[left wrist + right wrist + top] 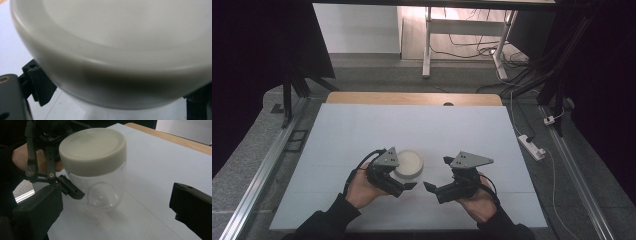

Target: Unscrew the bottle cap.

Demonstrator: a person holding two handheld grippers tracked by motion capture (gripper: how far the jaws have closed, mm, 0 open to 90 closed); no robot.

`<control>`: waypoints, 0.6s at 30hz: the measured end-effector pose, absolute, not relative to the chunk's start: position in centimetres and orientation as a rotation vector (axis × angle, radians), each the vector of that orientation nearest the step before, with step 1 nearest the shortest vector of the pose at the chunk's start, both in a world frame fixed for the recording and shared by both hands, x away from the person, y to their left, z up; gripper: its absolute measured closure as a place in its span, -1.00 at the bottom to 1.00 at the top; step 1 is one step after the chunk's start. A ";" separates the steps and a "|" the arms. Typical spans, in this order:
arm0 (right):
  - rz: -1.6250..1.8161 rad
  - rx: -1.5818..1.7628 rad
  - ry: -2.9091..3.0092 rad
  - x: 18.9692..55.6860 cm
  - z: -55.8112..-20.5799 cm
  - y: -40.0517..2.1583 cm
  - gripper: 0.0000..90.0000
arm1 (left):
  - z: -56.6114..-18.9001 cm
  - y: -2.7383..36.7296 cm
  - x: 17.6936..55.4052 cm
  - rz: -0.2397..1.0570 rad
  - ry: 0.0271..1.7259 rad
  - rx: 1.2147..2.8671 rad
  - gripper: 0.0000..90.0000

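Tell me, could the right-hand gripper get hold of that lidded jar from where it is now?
Probably yes. The right gripper is open and points at the clear jar, with bare table between them. The left gripper already sits at the jar's far side, under the cream lid, so the two might crowd each other.

Lid (120,50): in my left gripper view it runs off the top and right edges, blurred from closeness.
Jar (408,165): from the high view I see its body hidden under the lid and partly behind the left gripper (404,175).
Left gripper contact: I cannot tell whether its jaws touch the glass.
Right gripper (117,220): both jaws cut off by the edges.
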State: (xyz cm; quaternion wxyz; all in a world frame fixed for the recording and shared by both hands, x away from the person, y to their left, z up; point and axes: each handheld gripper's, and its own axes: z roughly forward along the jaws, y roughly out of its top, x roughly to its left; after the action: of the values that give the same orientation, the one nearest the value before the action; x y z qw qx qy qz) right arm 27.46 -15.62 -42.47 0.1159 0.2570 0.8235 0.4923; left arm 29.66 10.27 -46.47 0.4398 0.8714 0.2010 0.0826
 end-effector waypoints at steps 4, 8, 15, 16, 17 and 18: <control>1.436 0.731 2.423 27.7 -42.3 -14.7 -1.00 | -46.5 10.1 29.6 0.200 0.495 2.170 -0.83; 1.429 0.702 2.432 27.9 -42.1 -13.8 -1.00 | -46.6 9.9 29.5 0.191 0.497 2.162 -0.83; 1.456 0.692 2.455 28.4 -41.9 -12.1 -1.00 | -46.7 9.7 29.4 0.189 0.485 2.176 -0.83; 1.458 0.692 2.459 28.5 -41.9 -11.8 -1.00 | -46.7 9.6 29.4 0.190 0.484 2.176 -0.83; 1.456 0.691 2.467 28.6 -42.0 -11.6 -1.00 | -46.7 9.6 29.4 0.189 0.485 2.176 -0.83; 1.456 0.689 2.468 28.6 -42.1 -11.4 -1.00 | -46.8 9.6 29.4 0.188 0.484 2.176 -0.83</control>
State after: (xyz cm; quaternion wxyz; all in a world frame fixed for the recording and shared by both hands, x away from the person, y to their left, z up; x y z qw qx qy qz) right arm 28.63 -11.41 -42.07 0.0970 0.2327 0.8336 0.4916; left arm 29.40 9.62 -46.75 0.4369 0.8749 0.1947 0.0757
